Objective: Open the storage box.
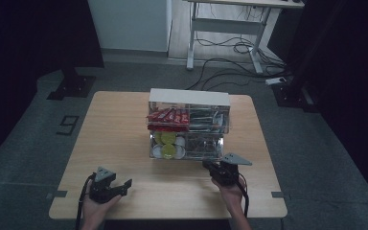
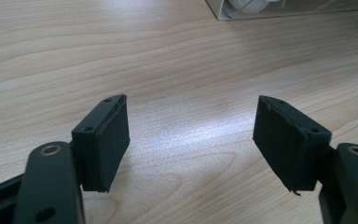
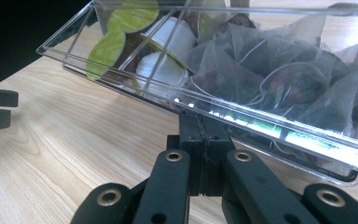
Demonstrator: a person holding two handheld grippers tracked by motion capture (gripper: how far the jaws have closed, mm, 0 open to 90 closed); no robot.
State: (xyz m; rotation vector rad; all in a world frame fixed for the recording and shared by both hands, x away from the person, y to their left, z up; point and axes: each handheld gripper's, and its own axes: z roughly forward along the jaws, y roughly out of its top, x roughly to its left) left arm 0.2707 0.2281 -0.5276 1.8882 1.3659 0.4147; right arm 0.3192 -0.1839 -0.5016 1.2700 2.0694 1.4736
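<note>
High view shows my left gripper (image 1: 124,186) at the near left of the desk (image 1: 120,139), jaws spread wide with bare wood between them. My right gripper (image 1: 208,165), near right, has its jaws pressed together, tips at the front lip of the clear lower drawer (image 3: 223,112). That drawer holds coffee pods (image 3: 165,44) left, tea bags (image 3: 289,79) right, in the organiser (image 1: 188,123) mid-desk.

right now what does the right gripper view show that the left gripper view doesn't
Right gripper view: shut right gripper at the clear drawer's front edge, with green-lidded pods, white pods and mesh tea bags inside. Left gripper view: left gripper open over bare wood, nothing between its pads. Both: the wooden table.
</note>
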